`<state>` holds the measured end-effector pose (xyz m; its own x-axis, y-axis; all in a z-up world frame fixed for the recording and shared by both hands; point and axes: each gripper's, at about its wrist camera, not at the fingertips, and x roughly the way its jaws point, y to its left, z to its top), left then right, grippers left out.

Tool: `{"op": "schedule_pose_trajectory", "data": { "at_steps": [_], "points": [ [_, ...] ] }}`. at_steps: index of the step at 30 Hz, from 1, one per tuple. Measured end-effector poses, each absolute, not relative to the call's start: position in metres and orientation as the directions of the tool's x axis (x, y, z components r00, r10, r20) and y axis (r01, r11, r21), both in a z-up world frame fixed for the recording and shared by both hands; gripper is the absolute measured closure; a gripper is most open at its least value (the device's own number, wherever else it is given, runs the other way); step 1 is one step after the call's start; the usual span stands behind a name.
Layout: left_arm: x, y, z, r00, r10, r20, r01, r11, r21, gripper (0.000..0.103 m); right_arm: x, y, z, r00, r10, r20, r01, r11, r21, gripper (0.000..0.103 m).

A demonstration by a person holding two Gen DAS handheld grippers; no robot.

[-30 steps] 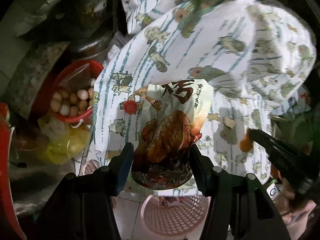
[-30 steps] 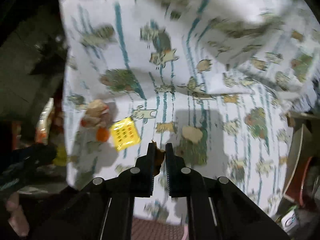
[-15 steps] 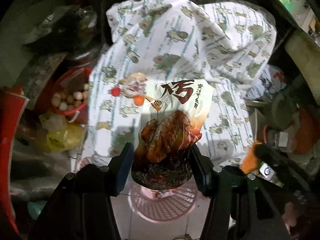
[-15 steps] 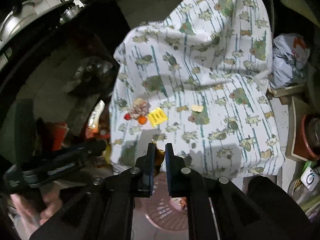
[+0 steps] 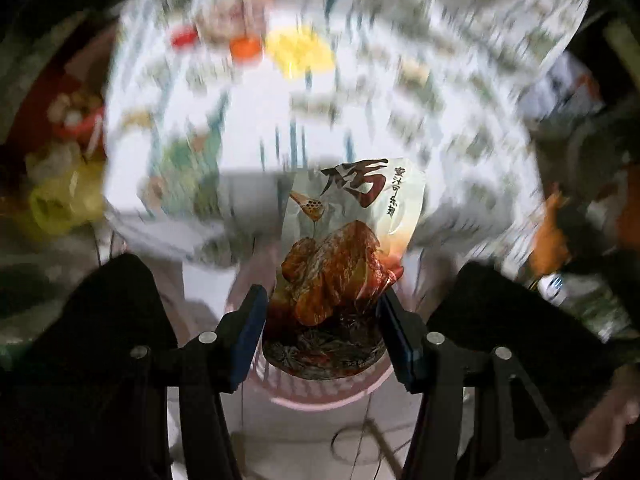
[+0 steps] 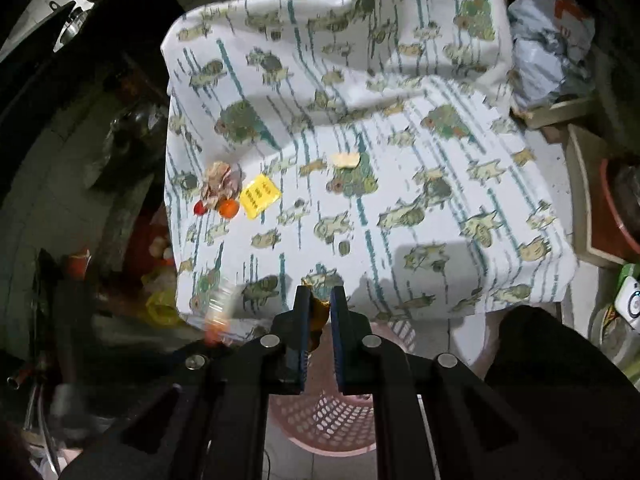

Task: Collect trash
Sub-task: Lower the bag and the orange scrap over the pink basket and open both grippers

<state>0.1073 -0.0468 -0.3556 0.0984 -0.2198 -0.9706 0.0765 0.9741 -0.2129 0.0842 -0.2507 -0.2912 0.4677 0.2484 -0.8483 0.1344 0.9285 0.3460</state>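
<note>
My left gripper (image 5: 322, 304) is shut on a snack wrapper (image 5: 344, 256) printed with roast chicken, held upright above the pink basket (image 5: 320, 394). My right gripper (image 6: 319, 312) is shut on a small orange-brown scrap (image 6: 318, 312), above the same pink basket (image 6: 324, 424). On the patterned tablecloth (image 6: 360, 120) lie a crumpled paper (image 6: 220, 180), a red cap (image 6: 199, 209), an orange cap (image 6: 229, 208), a yellow packet (image 6: 259, 196) and a pale scrap (image 6: 346, 159). The left wrist view is motion-blurred.
The basket stands on the tiled floor at the table's front edge. Left of the table are a red bowl (image 5: 76, 124) and yellow bags (image 6: 160, 308). Right of it are a grey bag (image 6: 548, 52), a wooden crate (image 6: 580, 200) and a bottle (image 5: 580, 300).
Both grippers have pulled back from the table and come over the pink basket, still gripping the wrapper and the scrap. The left one is moving fast.
</note>
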Motion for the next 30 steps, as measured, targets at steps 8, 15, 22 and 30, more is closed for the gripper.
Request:
{"op": "schedule_pose_trajectory", "data": {
  "at_steps": [8,15,22,30],
  "points": [
    [0.098,-0.068,-0.424,-0.054,-0.116,-0.992,0.152,0.981,-0.123,0.047,0.092,-0.24,-0.336,0.367,0.24,-0.899,0.148,0.939,0.311,0.092],
    [0.077,-0.085,-0.462,-0.145,-0.032,-0.989,0.246,0.967,-0.067,0.043,0.093,-0.239,-0.362,0.303,0.259,-0.917,0.166,0.933,0.319,0.092],
    [0.073,-0.086,-0.481,-0.183,0.056,-0.982,0.243,0.97,0.011,0.023,0.092,-0.242,-0.369,0.291,0.257,-0.922,0.182,0.931,0.317,0.092],
    [0.084,-0.073,-0.402,-0.031,0.025,-0.999,0.231,0.973,0.017,0.021,0.093,-0.242,-0.367,0.291,0.271,-0.917,0.182,0.926,0.331,0.092]
  ]
}}
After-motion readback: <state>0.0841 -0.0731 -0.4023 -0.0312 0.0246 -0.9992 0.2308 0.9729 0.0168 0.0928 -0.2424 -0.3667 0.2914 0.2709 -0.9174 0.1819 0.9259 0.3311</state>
